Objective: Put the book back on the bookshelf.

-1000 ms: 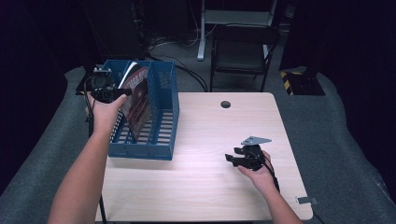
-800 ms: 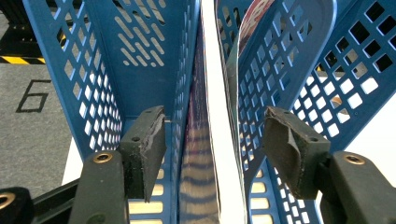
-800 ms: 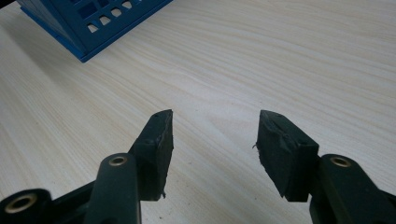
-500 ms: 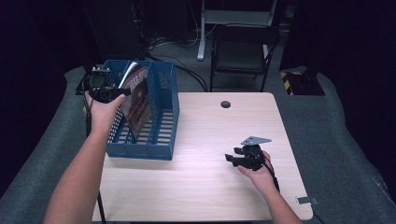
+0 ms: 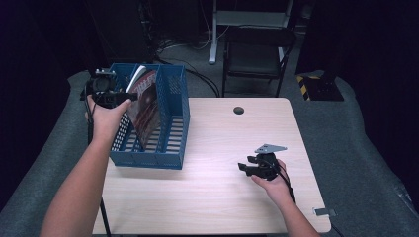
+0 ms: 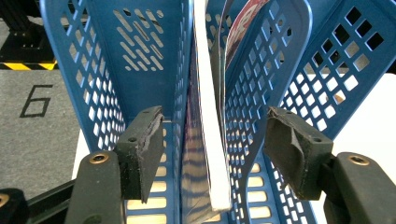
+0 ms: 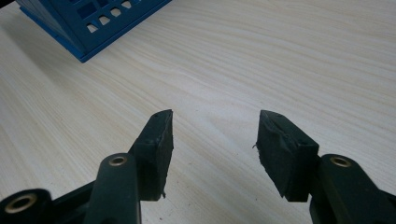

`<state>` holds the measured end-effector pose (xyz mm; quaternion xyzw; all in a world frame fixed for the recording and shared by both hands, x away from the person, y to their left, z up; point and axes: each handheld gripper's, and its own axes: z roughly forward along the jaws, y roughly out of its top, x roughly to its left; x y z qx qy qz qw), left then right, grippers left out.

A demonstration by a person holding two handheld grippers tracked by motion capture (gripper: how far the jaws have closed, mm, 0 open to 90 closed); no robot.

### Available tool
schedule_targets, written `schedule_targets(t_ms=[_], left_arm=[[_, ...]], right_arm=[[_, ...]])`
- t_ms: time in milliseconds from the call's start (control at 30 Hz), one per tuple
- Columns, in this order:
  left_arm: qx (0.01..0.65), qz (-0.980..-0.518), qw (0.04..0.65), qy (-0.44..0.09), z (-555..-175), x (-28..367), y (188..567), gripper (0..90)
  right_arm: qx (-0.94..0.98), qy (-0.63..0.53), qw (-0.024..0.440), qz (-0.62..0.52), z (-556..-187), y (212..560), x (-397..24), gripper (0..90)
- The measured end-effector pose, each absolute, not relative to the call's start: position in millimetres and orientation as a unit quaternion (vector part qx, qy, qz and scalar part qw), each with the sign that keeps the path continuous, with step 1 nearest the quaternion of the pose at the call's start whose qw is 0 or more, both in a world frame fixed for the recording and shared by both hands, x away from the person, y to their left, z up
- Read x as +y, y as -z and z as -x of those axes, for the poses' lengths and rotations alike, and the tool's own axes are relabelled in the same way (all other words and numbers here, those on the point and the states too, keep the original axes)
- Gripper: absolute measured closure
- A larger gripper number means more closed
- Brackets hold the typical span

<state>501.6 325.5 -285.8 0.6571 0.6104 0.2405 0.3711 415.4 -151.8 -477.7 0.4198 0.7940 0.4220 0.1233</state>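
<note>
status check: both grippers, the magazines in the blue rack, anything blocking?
Left gripper open, jaws just widened, straddling magazines and a divider, fingers clear. Magazines upright in blue rack. Right gripper open, empty, over the table. Nothing blocking.

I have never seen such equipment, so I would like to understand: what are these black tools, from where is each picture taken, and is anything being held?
A person holds a hand tool with two black jaws in each hand. The high view looks down on the wooden table from above. The other two pictures come from a camera riding on each tool. A blue file rack stands on the table, with magazines leaning inside it. The left gripper is at the rack; its jaws have just been opening and stand apart on either side of the magazines and a divider, without pressing them. The right gripper rests open over bare table and holds nothing.
</note>
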Motion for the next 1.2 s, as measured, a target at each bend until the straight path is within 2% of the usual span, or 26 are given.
schedule_targets(t_ms=[233,567,1200], left_arm=[[0.604,-0.658,0.375,-0.248,-492.1,328.9,272.0,37.8],[0.579,-0.683,0.373,-0.246,-473.5,325.1,255.8,37.9],[0.503,-0.741,0.399,-0.195,-424.7,298.8,246.4,37.9]], right_arm=[[0.794,-0.423,0.125,-0.419,-415.7,478.4,-151.7,45.6],[0.793,-0.421,0.126,-0.421,-416.2,478.7,-151.8,45.0],[0.796,-0.422,0.125,-0.416,-416.8,477.5,-150.3,44.2]])
